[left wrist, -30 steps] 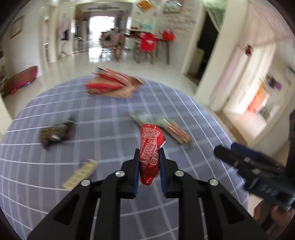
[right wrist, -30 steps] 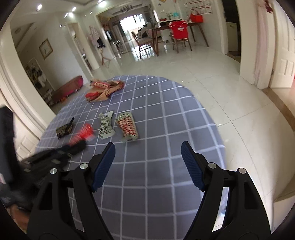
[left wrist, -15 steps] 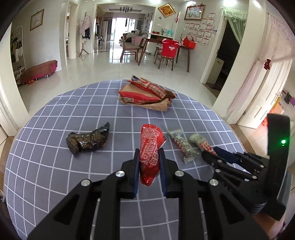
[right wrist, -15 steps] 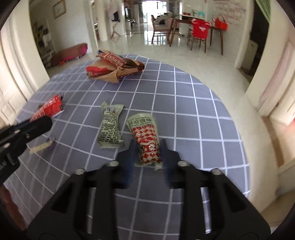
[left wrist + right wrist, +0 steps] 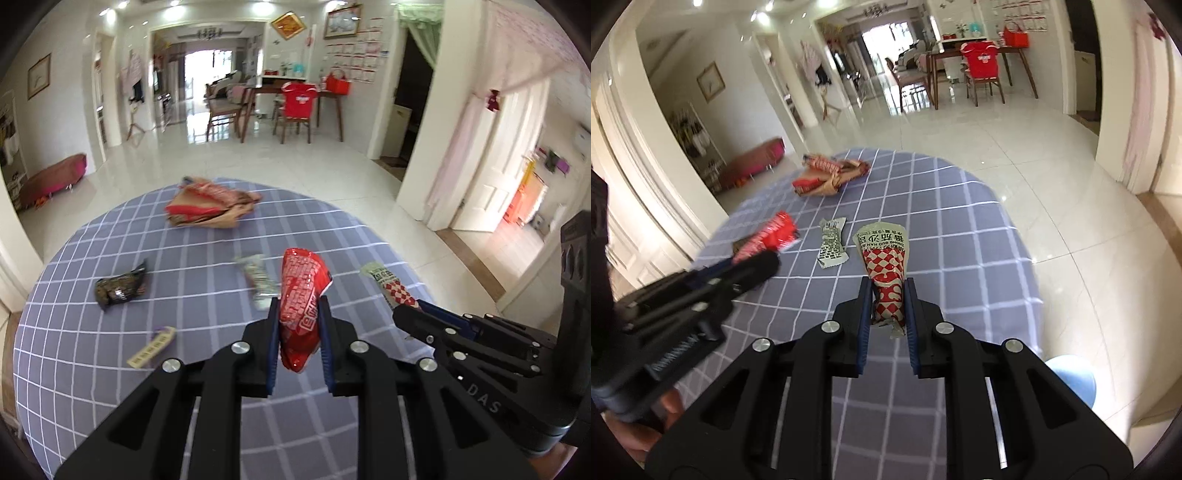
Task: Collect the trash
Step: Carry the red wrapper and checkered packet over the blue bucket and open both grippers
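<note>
My left gripper is shut on a shiny red snack wrapper and holds it above the round table with a grey checked cloth. My right gripper is shut on a red-and-white checkered sauce packet, also seen in the left wrist view. On the cloth lie a grey-white wrapper, a dark brown wrapper, a small yellow strip and a brown paper bag with red packets at the far side.
The right gripper's body fills the right of the left wrist view; the left gripper sits left in the right wrist view. A blue stool stands beside the table's right edge. Tiled floor and dining chairs lie beyond.
My right gripper went from wide open to shut on the checkered packet. My left gripper kept its hold on the red wrapper and shifted slightly.
</note>
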The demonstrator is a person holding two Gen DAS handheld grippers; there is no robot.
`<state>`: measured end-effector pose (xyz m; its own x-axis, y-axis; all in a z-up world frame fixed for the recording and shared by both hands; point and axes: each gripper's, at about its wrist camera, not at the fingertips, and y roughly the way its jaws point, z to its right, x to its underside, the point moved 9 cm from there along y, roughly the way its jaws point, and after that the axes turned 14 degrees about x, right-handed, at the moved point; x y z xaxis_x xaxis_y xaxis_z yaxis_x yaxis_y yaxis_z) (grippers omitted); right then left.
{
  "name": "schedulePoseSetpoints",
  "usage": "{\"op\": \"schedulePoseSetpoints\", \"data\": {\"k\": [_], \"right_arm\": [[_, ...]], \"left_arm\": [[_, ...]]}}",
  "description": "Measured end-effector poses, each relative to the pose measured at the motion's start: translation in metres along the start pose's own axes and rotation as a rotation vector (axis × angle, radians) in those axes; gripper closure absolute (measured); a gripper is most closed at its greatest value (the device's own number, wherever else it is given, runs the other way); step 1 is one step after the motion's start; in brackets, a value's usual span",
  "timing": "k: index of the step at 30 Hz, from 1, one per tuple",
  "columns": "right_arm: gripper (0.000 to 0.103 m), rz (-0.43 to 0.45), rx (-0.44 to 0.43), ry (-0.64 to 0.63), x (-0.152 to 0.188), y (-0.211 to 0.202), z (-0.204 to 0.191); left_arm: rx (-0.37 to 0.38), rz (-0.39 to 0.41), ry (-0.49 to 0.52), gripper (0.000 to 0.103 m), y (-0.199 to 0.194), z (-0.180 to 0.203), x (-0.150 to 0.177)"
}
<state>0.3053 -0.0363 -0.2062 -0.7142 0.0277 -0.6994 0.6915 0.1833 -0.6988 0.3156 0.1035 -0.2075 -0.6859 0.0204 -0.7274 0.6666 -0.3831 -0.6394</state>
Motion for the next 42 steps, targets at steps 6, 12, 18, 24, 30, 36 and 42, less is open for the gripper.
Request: {"op": "schedulePoseSetpoints", "data": {"k": [6, 12, 18, 24, 30, 36, 42], "right_arm": [[0.086, 0.054, -0.004, 0.079, 0.015, -0.048, 0.043], [0.086, 0.086, 0.026, 0.174, 0.035, -0.083, 0.104], [0.086, 0.118, 0.108, 0.274, 0.058, -0.112, 0.176], [0.086, 0.122, 0.166, 0.345, 0.072, -0.120, 0.229], [0.086, 0.117, 0.186, 0.392, 0.079, -0.115, 0.258], [0.082, 0.118, 0.199, 0.432, 0.087, -0.104, 0.269], [0.027, 0.121, 0.249, 0.476, 0.091, -0.099, 0.286]], "left_arm": [[0.045, -0.017, 0.075, 0.084, 0.003, 0.065, 0.005], [0.117, -0.059, 0.148, 0.084, 0.022, 0.136, 0.021], [0.190, -0.127, 0.217, 0.084, 0.055, 0.206, 0.044], [0.218, -0.189, 0.254, 0.084, 0.089, 0.245, 0.063], [0.221, -0.231, 0.263, 0.084, 0.115, 0.260, 0.073], [0.212, -0.254, 0.265, 0.084, 0.133, 0.260, 0.076], [0.214, -0.274, 0.263, 0.084, 0.144, 0.260, 0.081]]}}
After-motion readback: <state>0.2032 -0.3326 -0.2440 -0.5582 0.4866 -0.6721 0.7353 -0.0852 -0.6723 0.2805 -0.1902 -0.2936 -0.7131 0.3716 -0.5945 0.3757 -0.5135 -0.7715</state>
